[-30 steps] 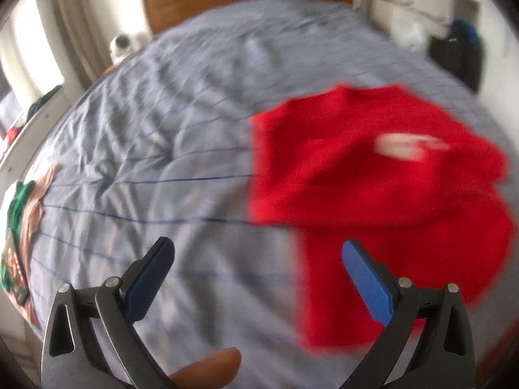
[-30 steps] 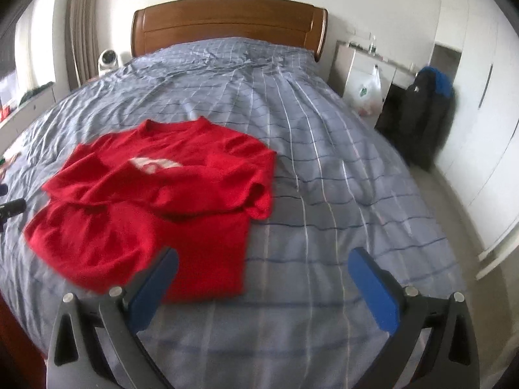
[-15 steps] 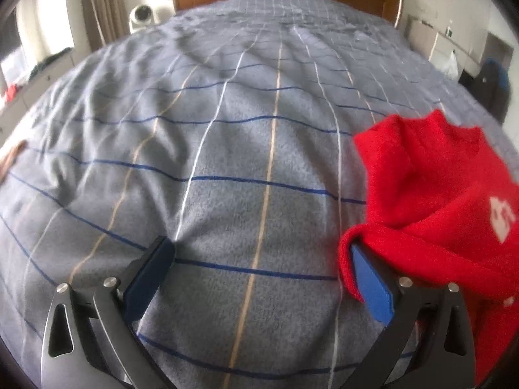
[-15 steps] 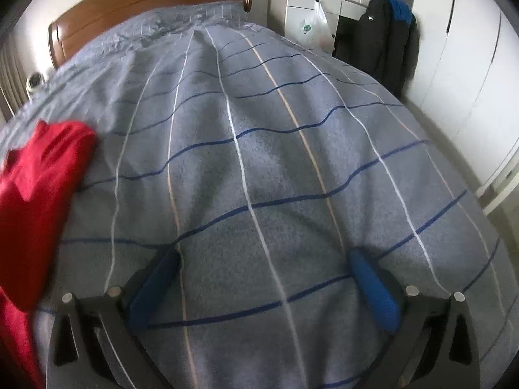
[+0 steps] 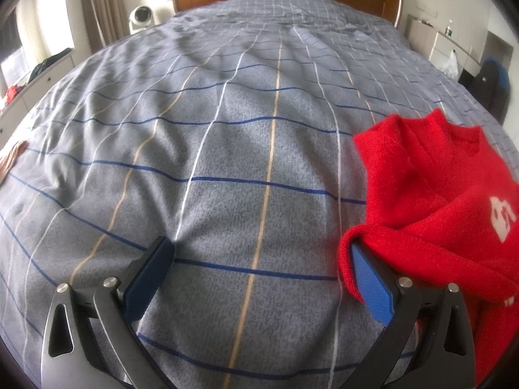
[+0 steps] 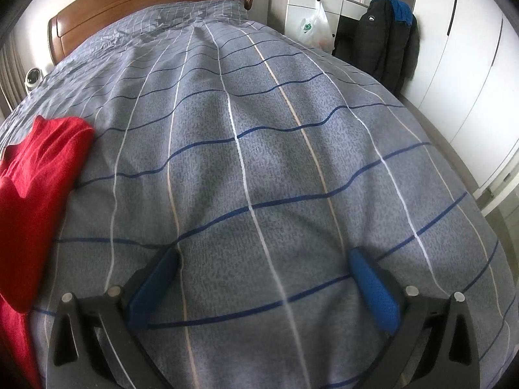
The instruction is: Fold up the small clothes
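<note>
1. left gripper: we see two dark metal arms tipped with flat blue pads, spread wide and holding nothing. both tips press down on the quilt. a red cuff edge curls against the outer side of the right-hand pad.

2. right gripper: same build, with textured blue pads on grey linkages. we find it released, jaws wide apart, tips resting on bare quilt, well apart from the garment.

3. sweater: bright red, fuzzy knit, with a stand-up collar and a white printed mark on the chest. it lies rumpled on the quilt, one sleeve folded across the body. in the left view it fills the right side. in the right view it lies along the left edge.

4. quilt: grey-blue speckled cloth crossed by a grid of navy, white and tan lines, softly creased, covering the whole bed.

5. headboard: polished brown wood with a curved top rail.

6. coat: black, padded, hanging beside the white cabinets, with a blue cloth over its top.

7. bag: thin white plastic, hung on a white drawer unit.

8. fan: small, round, white, beside the curtain.
</note>
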Demonstrator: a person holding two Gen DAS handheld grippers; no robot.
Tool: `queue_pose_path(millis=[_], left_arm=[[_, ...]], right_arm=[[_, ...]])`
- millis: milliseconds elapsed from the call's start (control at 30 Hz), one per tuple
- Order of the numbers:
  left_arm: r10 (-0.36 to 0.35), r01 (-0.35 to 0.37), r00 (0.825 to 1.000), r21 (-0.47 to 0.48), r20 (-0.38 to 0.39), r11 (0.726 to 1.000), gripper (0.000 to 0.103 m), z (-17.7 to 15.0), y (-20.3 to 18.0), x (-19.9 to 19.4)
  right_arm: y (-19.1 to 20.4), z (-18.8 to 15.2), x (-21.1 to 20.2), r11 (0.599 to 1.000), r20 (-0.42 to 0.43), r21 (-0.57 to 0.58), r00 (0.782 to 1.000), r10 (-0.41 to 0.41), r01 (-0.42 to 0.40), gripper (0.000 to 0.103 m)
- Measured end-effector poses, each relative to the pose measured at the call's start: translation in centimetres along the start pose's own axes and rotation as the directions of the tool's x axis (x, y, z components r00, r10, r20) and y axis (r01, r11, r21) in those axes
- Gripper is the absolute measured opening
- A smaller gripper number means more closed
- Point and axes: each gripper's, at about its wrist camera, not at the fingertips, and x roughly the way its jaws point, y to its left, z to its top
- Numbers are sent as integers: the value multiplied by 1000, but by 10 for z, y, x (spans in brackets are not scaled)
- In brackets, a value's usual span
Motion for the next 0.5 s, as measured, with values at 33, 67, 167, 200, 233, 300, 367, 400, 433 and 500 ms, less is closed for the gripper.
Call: queue_pose_path(millis=[33,67,167,200,233,300,367,400,433,500], left_arm=[[0,0,1000,0,0,1000,103,0,1,0],[1,-1,1000,1,0,1000,103,0,1,0],[0,0,1000,0,0,1000,103,0,0,0],[0,0,1000,0,0,1000,103,0,1,0],[0,0,1000,1,0,1000,103,0,-1,0],[0,0,1000,0,0,1000,103,0,0,0],[0,0,1000,0,0,1000,103,0,1,0],[0,0,1000,0,0,1000,103,0,1,0],[0,0,1000,0,0,1000,103,0,0,0],[0,0,1000,0,1,1000,103,0,1,0]], right_arm=[[1,0,0,1000,0,0,1000,1,-1,103],[2,0,0,1000,-1,0,1000,0,0,103],[1,0,0,1000,0,0,1000,0,0,103],[1,0,0,1000,0,0,1000,0,0,103],[2,1,0,1000,0,-1,1000,-1,1,103],[2,0,0,1000,-1,0,1000,0,0,103],[1,0,0,1000,0,0,1000,-1,1,103],[2,0,0,1000,0,0,1000,0,0,103],[2,0,0,1000,0,0,1000,0,0,103],[1,0,0,1000,0,0,1000,0,0,103]])
